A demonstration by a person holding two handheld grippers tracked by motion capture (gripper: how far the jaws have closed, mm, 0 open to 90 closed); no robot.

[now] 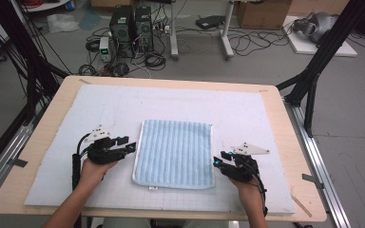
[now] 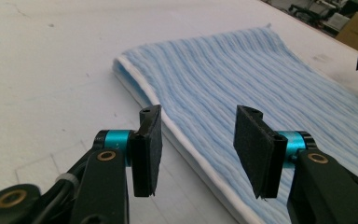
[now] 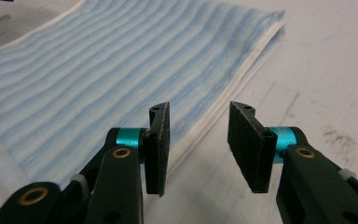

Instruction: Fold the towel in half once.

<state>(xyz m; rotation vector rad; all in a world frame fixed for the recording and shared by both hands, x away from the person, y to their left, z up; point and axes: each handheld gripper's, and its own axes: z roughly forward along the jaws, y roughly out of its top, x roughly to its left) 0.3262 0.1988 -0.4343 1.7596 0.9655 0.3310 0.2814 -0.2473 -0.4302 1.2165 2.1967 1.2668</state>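
the folded pale-blue striped terry towel with a white hem lies flat in the middle of the high view, on the pale grey-white padded mat that covers the light wooden table. my left gripper sits just beside the towel's left edge, and my right gripper just beside its right edge near the lower corner. in the left gripper view my jaws stand parted to a middling gap with nothing pinched; the white hem runs from the upper left down toward the bottom centre, passing between them, but the pads are clear of it. in the right gripper view the jaws are likewise parted and empty, with the hem slanting from the upper right toward the centre, just ahead of my left pad. i judge this cloth to be light, soft and limp: it will sag and drape the moment i lift it, and the folded layers may slide apart if i catch only the top one. it is not fragile or slippery, since the pile should grip the pads well. the best hold, i think, is on the hemmed side edges, pinching all the layers together, one gripper to each side at matching spots so it rises evenly.
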